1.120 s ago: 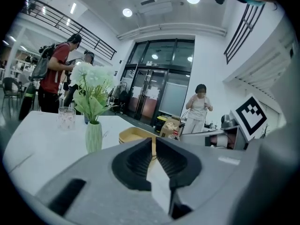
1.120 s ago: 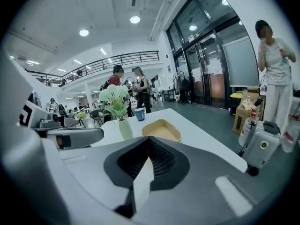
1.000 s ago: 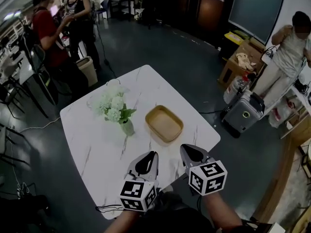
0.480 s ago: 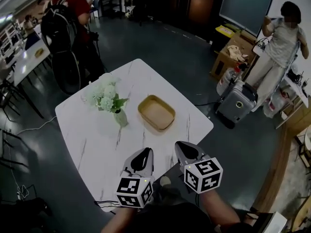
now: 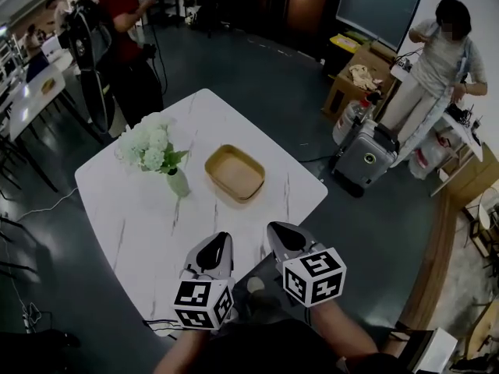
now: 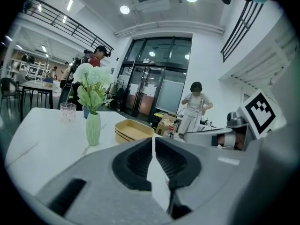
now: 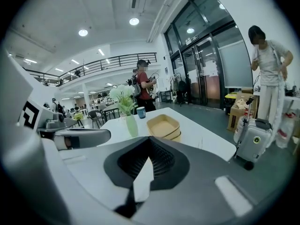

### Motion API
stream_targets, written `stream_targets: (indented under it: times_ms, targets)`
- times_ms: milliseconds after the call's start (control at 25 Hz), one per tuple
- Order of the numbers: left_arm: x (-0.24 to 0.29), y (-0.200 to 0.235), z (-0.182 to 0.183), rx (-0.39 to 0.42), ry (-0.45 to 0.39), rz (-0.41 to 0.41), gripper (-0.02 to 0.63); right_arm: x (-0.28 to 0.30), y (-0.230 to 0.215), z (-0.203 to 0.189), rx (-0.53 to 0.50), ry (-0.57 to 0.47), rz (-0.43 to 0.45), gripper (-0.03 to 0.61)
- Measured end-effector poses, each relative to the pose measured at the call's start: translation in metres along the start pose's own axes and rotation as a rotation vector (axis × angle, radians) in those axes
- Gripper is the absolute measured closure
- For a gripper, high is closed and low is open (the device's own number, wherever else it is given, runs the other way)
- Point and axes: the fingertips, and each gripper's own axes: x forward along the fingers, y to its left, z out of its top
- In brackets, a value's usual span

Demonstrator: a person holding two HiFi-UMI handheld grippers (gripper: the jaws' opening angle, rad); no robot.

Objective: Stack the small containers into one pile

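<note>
Tan small containers (image 5: 234,172) sit nested in one pile at the middle of the white marble table (image 5: 125,209). The same pile (image 6: 132,131) appears in the left gripper view, and the right gripper view has the pile (image 7: 164,126) too. My left gripper (image 5: 213,257) and right gripper (image 5: 284,240) hang side by side at the table's near edge, well short of the pile. Both are shut with nothing between the jaws, as seen on the left gripper (image 6: 153,139) and the right gripper (image 7: 149,140).
A green vase of white flowers (image 5: 177,181) stands left of the pile, with a drinking glass (image 6: 67,111) and a blue cup (image 7: 141,112) beyond it. On the floor right of the table are a grey suitcase (image 5: 365,158), a cardboard box (image 5: 355,80) and a person (image 5: 437,68). Another person (image 5: 117,45) stands far left.
Both grippers have drawn back from the pile toward the table's near edge, still shut. The person at far left has shifted position.
</note>
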Motion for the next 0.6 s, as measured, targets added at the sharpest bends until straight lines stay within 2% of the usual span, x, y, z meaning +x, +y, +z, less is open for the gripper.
stream_targets:
  times_ms: [600]
  targets:
    - [0.0057,0.0090,-0.0005,-0.009,0.001,0.014,0.601,0.0091,-0.0004,0.0007,-0.007,0.017,0.008,0.578]
